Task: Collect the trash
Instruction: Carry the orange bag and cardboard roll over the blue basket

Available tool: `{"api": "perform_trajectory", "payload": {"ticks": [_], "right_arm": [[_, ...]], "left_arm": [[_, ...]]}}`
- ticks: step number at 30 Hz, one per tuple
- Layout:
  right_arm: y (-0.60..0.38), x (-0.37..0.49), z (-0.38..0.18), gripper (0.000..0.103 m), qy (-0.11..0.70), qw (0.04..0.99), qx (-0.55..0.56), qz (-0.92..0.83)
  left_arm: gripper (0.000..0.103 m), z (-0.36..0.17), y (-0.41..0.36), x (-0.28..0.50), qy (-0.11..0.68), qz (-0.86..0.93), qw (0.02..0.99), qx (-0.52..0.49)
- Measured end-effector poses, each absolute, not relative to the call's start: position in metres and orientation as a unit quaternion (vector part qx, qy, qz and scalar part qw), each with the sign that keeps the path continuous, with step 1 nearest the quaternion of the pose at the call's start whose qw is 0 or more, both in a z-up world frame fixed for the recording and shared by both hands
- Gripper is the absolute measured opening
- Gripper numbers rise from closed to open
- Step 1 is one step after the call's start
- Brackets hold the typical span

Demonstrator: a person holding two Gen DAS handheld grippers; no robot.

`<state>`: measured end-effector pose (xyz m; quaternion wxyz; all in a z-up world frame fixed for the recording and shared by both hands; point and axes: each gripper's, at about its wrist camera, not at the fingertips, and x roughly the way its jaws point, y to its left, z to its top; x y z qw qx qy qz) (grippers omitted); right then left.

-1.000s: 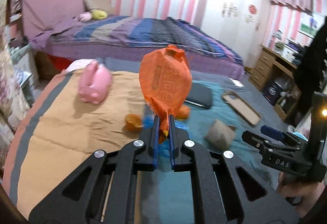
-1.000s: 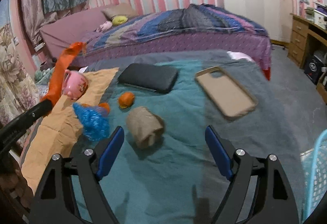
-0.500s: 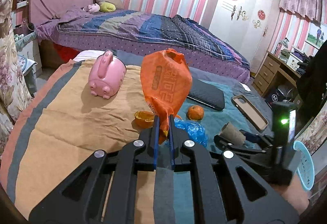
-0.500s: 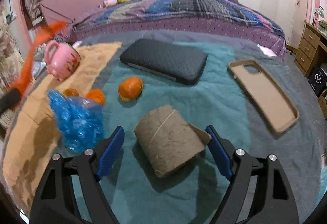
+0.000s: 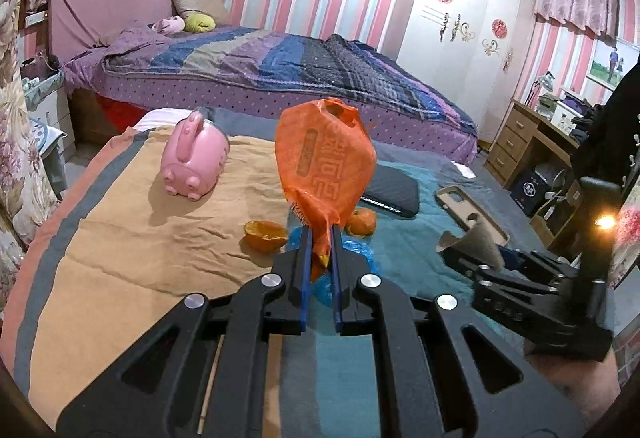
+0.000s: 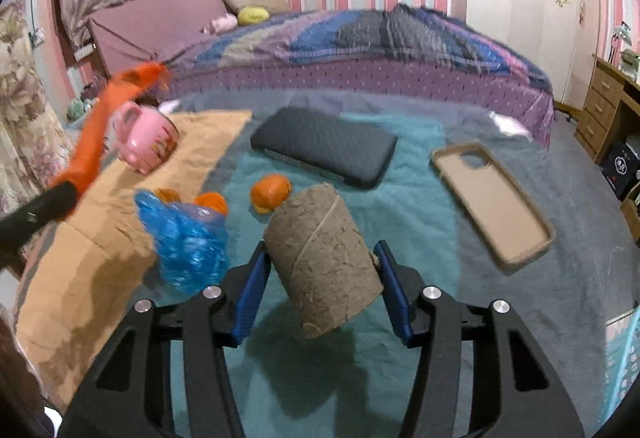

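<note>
Closing right gripper now apparently pinches cardboard roll; blanket edge far.

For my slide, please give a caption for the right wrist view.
Right gripper closing around a cardboard tube on the teal blanket.

A pink pig-shaped mug lies tipped on the tan cloth. Right of the mug, on the teal blanket, a dark flat case rests, and further right again a beige phone case, open side up. Behind the mug stands a bed with a striped purple cover; far right, wooden drawers.
</note>
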<state>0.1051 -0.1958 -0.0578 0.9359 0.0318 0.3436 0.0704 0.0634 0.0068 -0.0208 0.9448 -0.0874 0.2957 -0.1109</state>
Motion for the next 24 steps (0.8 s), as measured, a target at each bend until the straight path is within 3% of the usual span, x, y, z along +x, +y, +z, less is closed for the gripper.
{"api": "perform_trajectory", "payload": {"ticks": [24], "right_arm": [[-0.286, -0.013, 0.014, 0.053, 0.24, 0.968, 0.073, 0.023]], "left_arm": [[0.007, 0.001, -0.057, 0.025, 0.265, -0.171, 0.946, -0.07]]}}
